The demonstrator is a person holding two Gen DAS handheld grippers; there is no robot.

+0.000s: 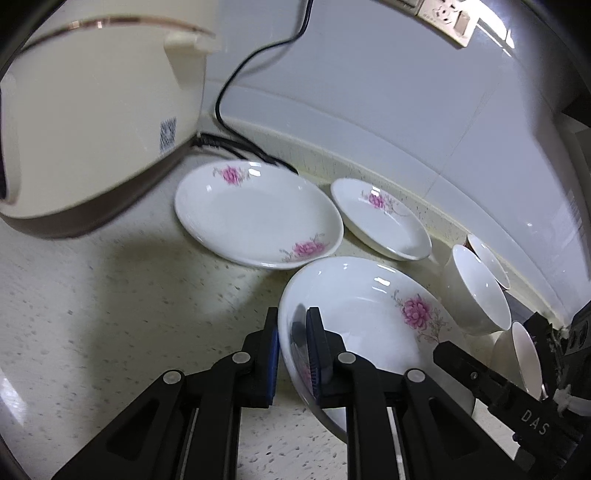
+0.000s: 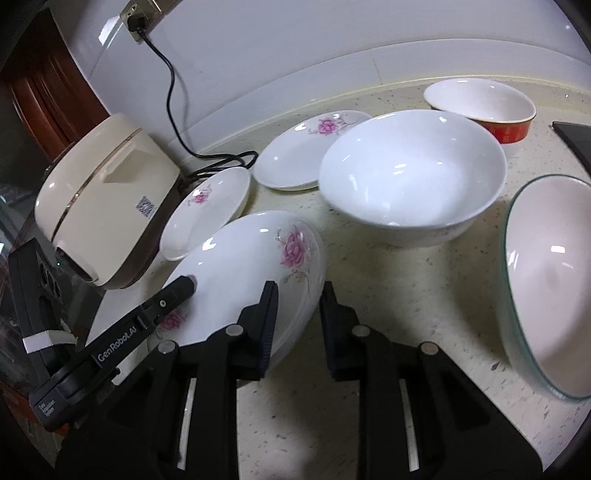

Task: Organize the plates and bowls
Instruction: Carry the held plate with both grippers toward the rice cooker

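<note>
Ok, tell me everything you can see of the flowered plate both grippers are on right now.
The flowered plate is a glossy white, shallow dish, ceramic by the look, with pink blossoms on grey stems printed inside its rim. It sits tilted, one side raised off the speckled counter. The left gripper is shut on its near rim, one pad inside and one outside. The right gripper clamps the opposite rim the same way. It lies apart from the two other flowered plates and the white bowl.

- I note a cream rice cooker (image 2: pixel 103 206) standing on the speckled countertop (image 1: pixel 110 314), by the wall.
- Its black power cord (image 2: pixel 171 96) runs up to a wall socket (image 2: pixel 138 14).
- A dark flat object (image 2: pixel 576 140) lies at the right edge; I cannot identify it.
</note>
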